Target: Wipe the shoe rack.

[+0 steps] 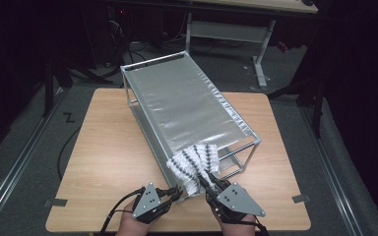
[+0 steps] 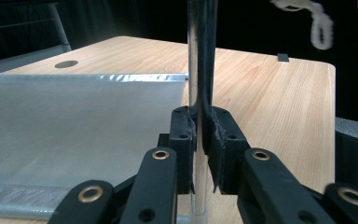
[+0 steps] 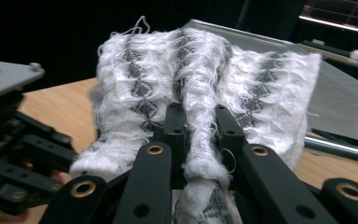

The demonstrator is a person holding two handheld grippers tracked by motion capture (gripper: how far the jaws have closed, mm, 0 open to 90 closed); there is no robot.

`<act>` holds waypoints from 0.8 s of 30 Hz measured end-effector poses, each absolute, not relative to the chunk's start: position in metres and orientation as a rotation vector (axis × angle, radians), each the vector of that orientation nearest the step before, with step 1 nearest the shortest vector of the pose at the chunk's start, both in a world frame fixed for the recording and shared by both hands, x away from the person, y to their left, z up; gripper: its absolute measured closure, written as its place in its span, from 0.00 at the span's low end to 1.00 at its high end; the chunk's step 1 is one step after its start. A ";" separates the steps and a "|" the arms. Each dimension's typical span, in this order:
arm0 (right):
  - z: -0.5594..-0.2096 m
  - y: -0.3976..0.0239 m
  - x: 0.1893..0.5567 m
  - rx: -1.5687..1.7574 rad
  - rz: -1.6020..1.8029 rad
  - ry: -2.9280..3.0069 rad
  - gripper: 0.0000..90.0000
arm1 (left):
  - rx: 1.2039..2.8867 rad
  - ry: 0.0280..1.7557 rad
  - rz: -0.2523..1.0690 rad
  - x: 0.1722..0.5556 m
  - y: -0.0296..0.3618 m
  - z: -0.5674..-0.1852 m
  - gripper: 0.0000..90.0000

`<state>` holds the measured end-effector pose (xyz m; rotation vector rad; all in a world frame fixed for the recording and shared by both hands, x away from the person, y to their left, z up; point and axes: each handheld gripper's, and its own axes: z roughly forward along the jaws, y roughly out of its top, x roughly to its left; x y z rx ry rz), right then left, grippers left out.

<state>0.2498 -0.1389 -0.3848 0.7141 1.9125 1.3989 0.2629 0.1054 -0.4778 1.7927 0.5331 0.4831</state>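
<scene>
High view: wooden table, metal rack set diagonally on it, long axis running from near centre to far left. White knitted cloth drapes over the rack's near corner, close to the table's near edge; open tabletop left and right.

Left gripper view: left gripper clamped on the rack's upright post.

Right gripper view: right gripper pinches a bunched fold of the cloth, stripes running away from the jaws.
</scene>
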 end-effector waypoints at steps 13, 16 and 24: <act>-0.386 -0.190 0.278 0.898 1.306 1.788 0.88 | 1.791 0.539 0.472 0.263 0.106 -0.478 0.90; -0.387 -0.203 0.284 0.943 1.288 1.761 0.88 | 1.794 0.538 0.473 0.262 0.107 -0.477 0.90; -0.386 -0.229 0.297 1.029 1.257 1.695 0.88 | 1.796 0.536 0.476 0.259 0.110 -0.477 0.90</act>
